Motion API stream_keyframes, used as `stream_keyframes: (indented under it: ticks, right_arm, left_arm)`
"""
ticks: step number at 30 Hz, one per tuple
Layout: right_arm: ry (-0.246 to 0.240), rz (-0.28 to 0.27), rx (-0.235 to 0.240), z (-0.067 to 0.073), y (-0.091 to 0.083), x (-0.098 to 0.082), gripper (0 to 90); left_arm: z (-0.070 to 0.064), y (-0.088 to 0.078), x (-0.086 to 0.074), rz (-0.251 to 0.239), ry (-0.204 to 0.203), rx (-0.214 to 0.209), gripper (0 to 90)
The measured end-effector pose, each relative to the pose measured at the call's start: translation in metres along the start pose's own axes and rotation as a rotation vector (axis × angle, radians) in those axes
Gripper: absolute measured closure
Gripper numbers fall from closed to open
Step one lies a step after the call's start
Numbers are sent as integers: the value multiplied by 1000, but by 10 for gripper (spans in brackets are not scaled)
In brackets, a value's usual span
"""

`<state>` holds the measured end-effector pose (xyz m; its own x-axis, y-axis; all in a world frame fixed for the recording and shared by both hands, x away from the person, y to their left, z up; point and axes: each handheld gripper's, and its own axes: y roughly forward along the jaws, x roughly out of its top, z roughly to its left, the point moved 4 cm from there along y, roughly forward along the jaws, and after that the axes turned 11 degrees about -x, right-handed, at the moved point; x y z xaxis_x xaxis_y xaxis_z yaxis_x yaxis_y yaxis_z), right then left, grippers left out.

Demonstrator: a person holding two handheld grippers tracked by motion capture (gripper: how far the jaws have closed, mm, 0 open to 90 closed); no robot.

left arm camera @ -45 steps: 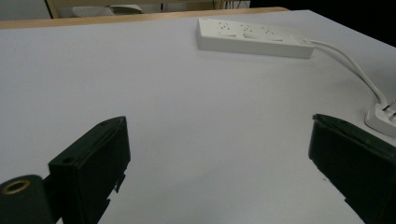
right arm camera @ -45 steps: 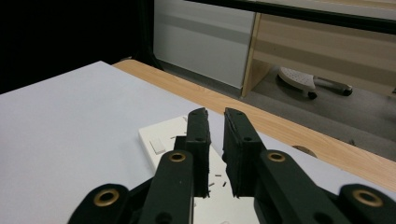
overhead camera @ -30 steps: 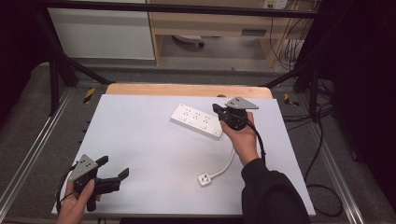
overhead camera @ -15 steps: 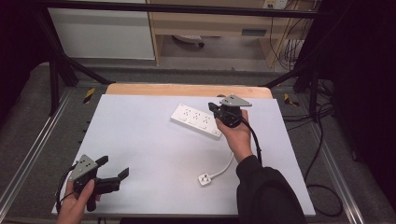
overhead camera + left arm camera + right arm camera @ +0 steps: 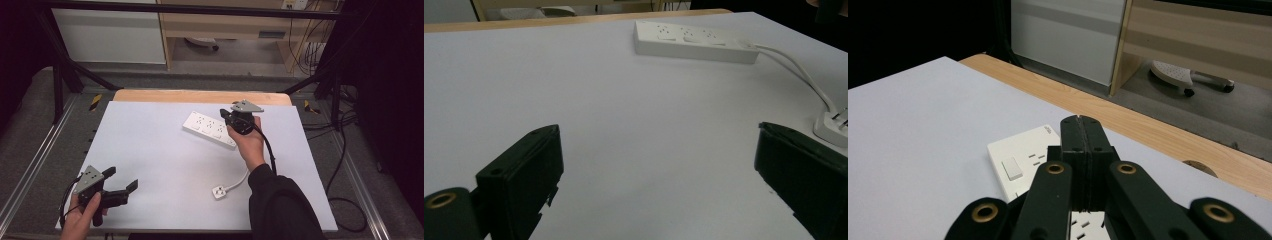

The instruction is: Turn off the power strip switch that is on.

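1. Table surface is lying flat and white, like a large sheet or board, and a strip of light wood is showing along its far edge.
2. Grey floor is surrounding the table, black frame bars are standing at its sides, and pale cabinets are standing behind it.
3. One long white plastic power strip is lying on the far right part of the table, and its single white cord is running toward the person to one white plug, which is resting on the surface.
4. Two black two-jaw grippers are being held, one in each hand.
5. Left gripper is resting near the front left corner with its jaws standing wide apart and holding nothing.
6. Right gripper is hovering over the right end of the power strip, with its jaws pressed together and nothing between them.
7. Compared with one second ago, the right gripper is sitting a little more to the left over the strip, while the left gripper, the strip and the plug are staying where they were.
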<state>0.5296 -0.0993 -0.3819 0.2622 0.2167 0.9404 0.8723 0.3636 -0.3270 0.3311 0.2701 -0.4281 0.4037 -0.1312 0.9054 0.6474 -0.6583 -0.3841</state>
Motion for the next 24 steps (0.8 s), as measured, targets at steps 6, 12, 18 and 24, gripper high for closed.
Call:
stream_keyframes:
  ticks: [6,12,18,24]
  right_arm:
    - [5,15,-3,0,9,-5,900]
    - [17,29,-4,2,17,-10,900]
    - [23,45,-2,5,23,-15,900]
    - [22,59,7,10,31,-17,900]
  left_arm:
    - [0,0,0,1,2,2,54]
    - [0,0,0,2,4,2,54]
    - [0,0,0,1,3,3,54]
    - [0,0,0,0,2,3,54]
